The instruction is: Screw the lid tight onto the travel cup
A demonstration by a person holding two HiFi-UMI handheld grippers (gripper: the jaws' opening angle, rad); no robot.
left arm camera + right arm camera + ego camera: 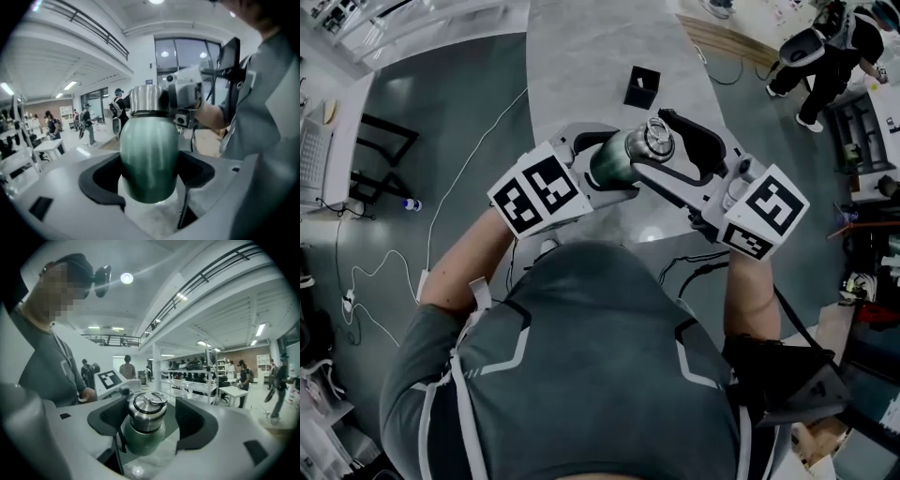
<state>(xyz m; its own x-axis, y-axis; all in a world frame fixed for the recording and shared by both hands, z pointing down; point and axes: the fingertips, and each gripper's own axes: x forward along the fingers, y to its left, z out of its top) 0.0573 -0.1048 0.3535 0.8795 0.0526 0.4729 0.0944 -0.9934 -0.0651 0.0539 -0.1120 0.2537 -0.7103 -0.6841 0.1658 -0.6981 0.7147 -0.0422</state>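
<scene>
Far left on the floor, a small blue-capped bottle (411, 203) is lying near a white cable (455, 183). Left gripper (150, 176) is clamping the green travel cup (614, 161): jaws standing wide, both black pads (101, 180) pressing the body's sides. Cup is hanging over the near end of the grey table (581, 56), mouth end pointing at the other gripper. Small black box (641, 87) is sitting further back on the table. Steel lid (658, 138) is sitting on the cup's mouth, carry ring folded flat. Right gripper (152, 420) is straddling the lid: jaws spread wide, lid close to one pad, clear gap to the other, nothing gripped. Far right, a person in dark clothes (825, 52) is standing on the floor.
</scene>
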